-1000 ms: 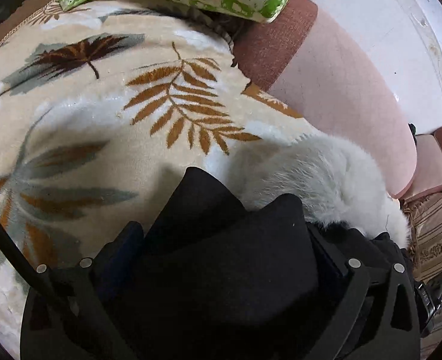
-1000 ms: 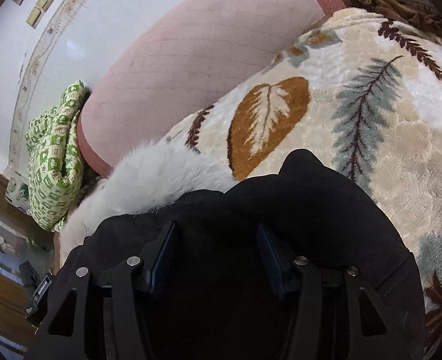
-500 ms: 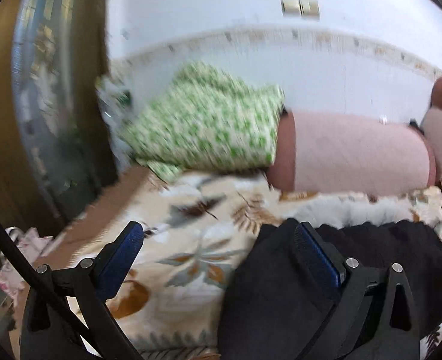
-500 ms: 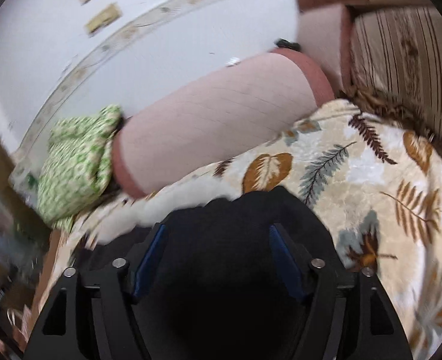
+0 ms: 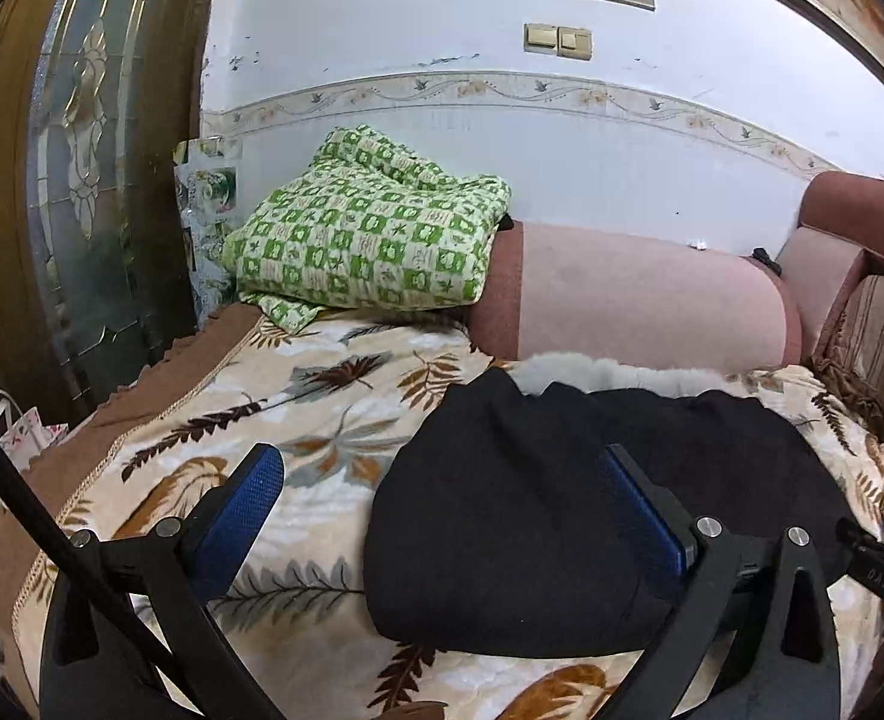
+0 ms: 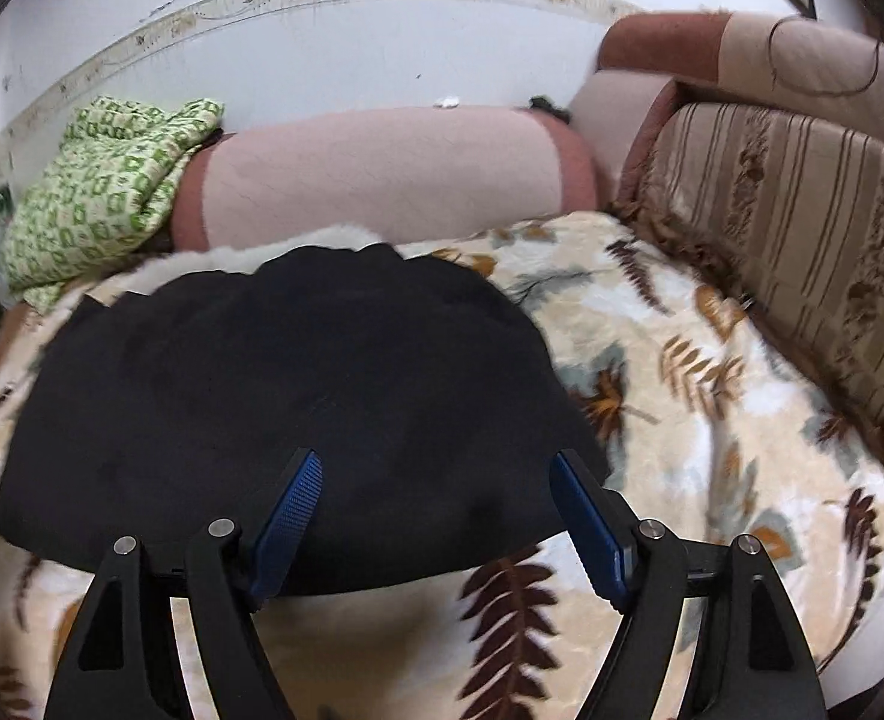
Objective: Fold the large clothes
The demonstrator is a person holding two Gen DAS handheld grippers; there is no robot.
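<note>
Resting folded on the leaf-print blanket (image 5: 333, 420) near its back edge by the pink bolster (image 5: 640, 300): black garment (image 6: 285, 384), fur trim rearward. Left gripper (image 5: 442, 516) open, empty; right gripper (image 6: 435, 516) just opened wide, nothing between, probably released after the fold.

A leaf-print blanket (image 5: 321, 420) covers the sofa, with a green checked cloth (image 5: 369, 234) heaped at its far end against a pink bolster (image 5: 640, 300). Behind them runs a white wall (image 5: 442, 18) with switches (image 5: 557, 41), and a striped cushion (image 6: 802, 228) lines the sofa's back.
</note>
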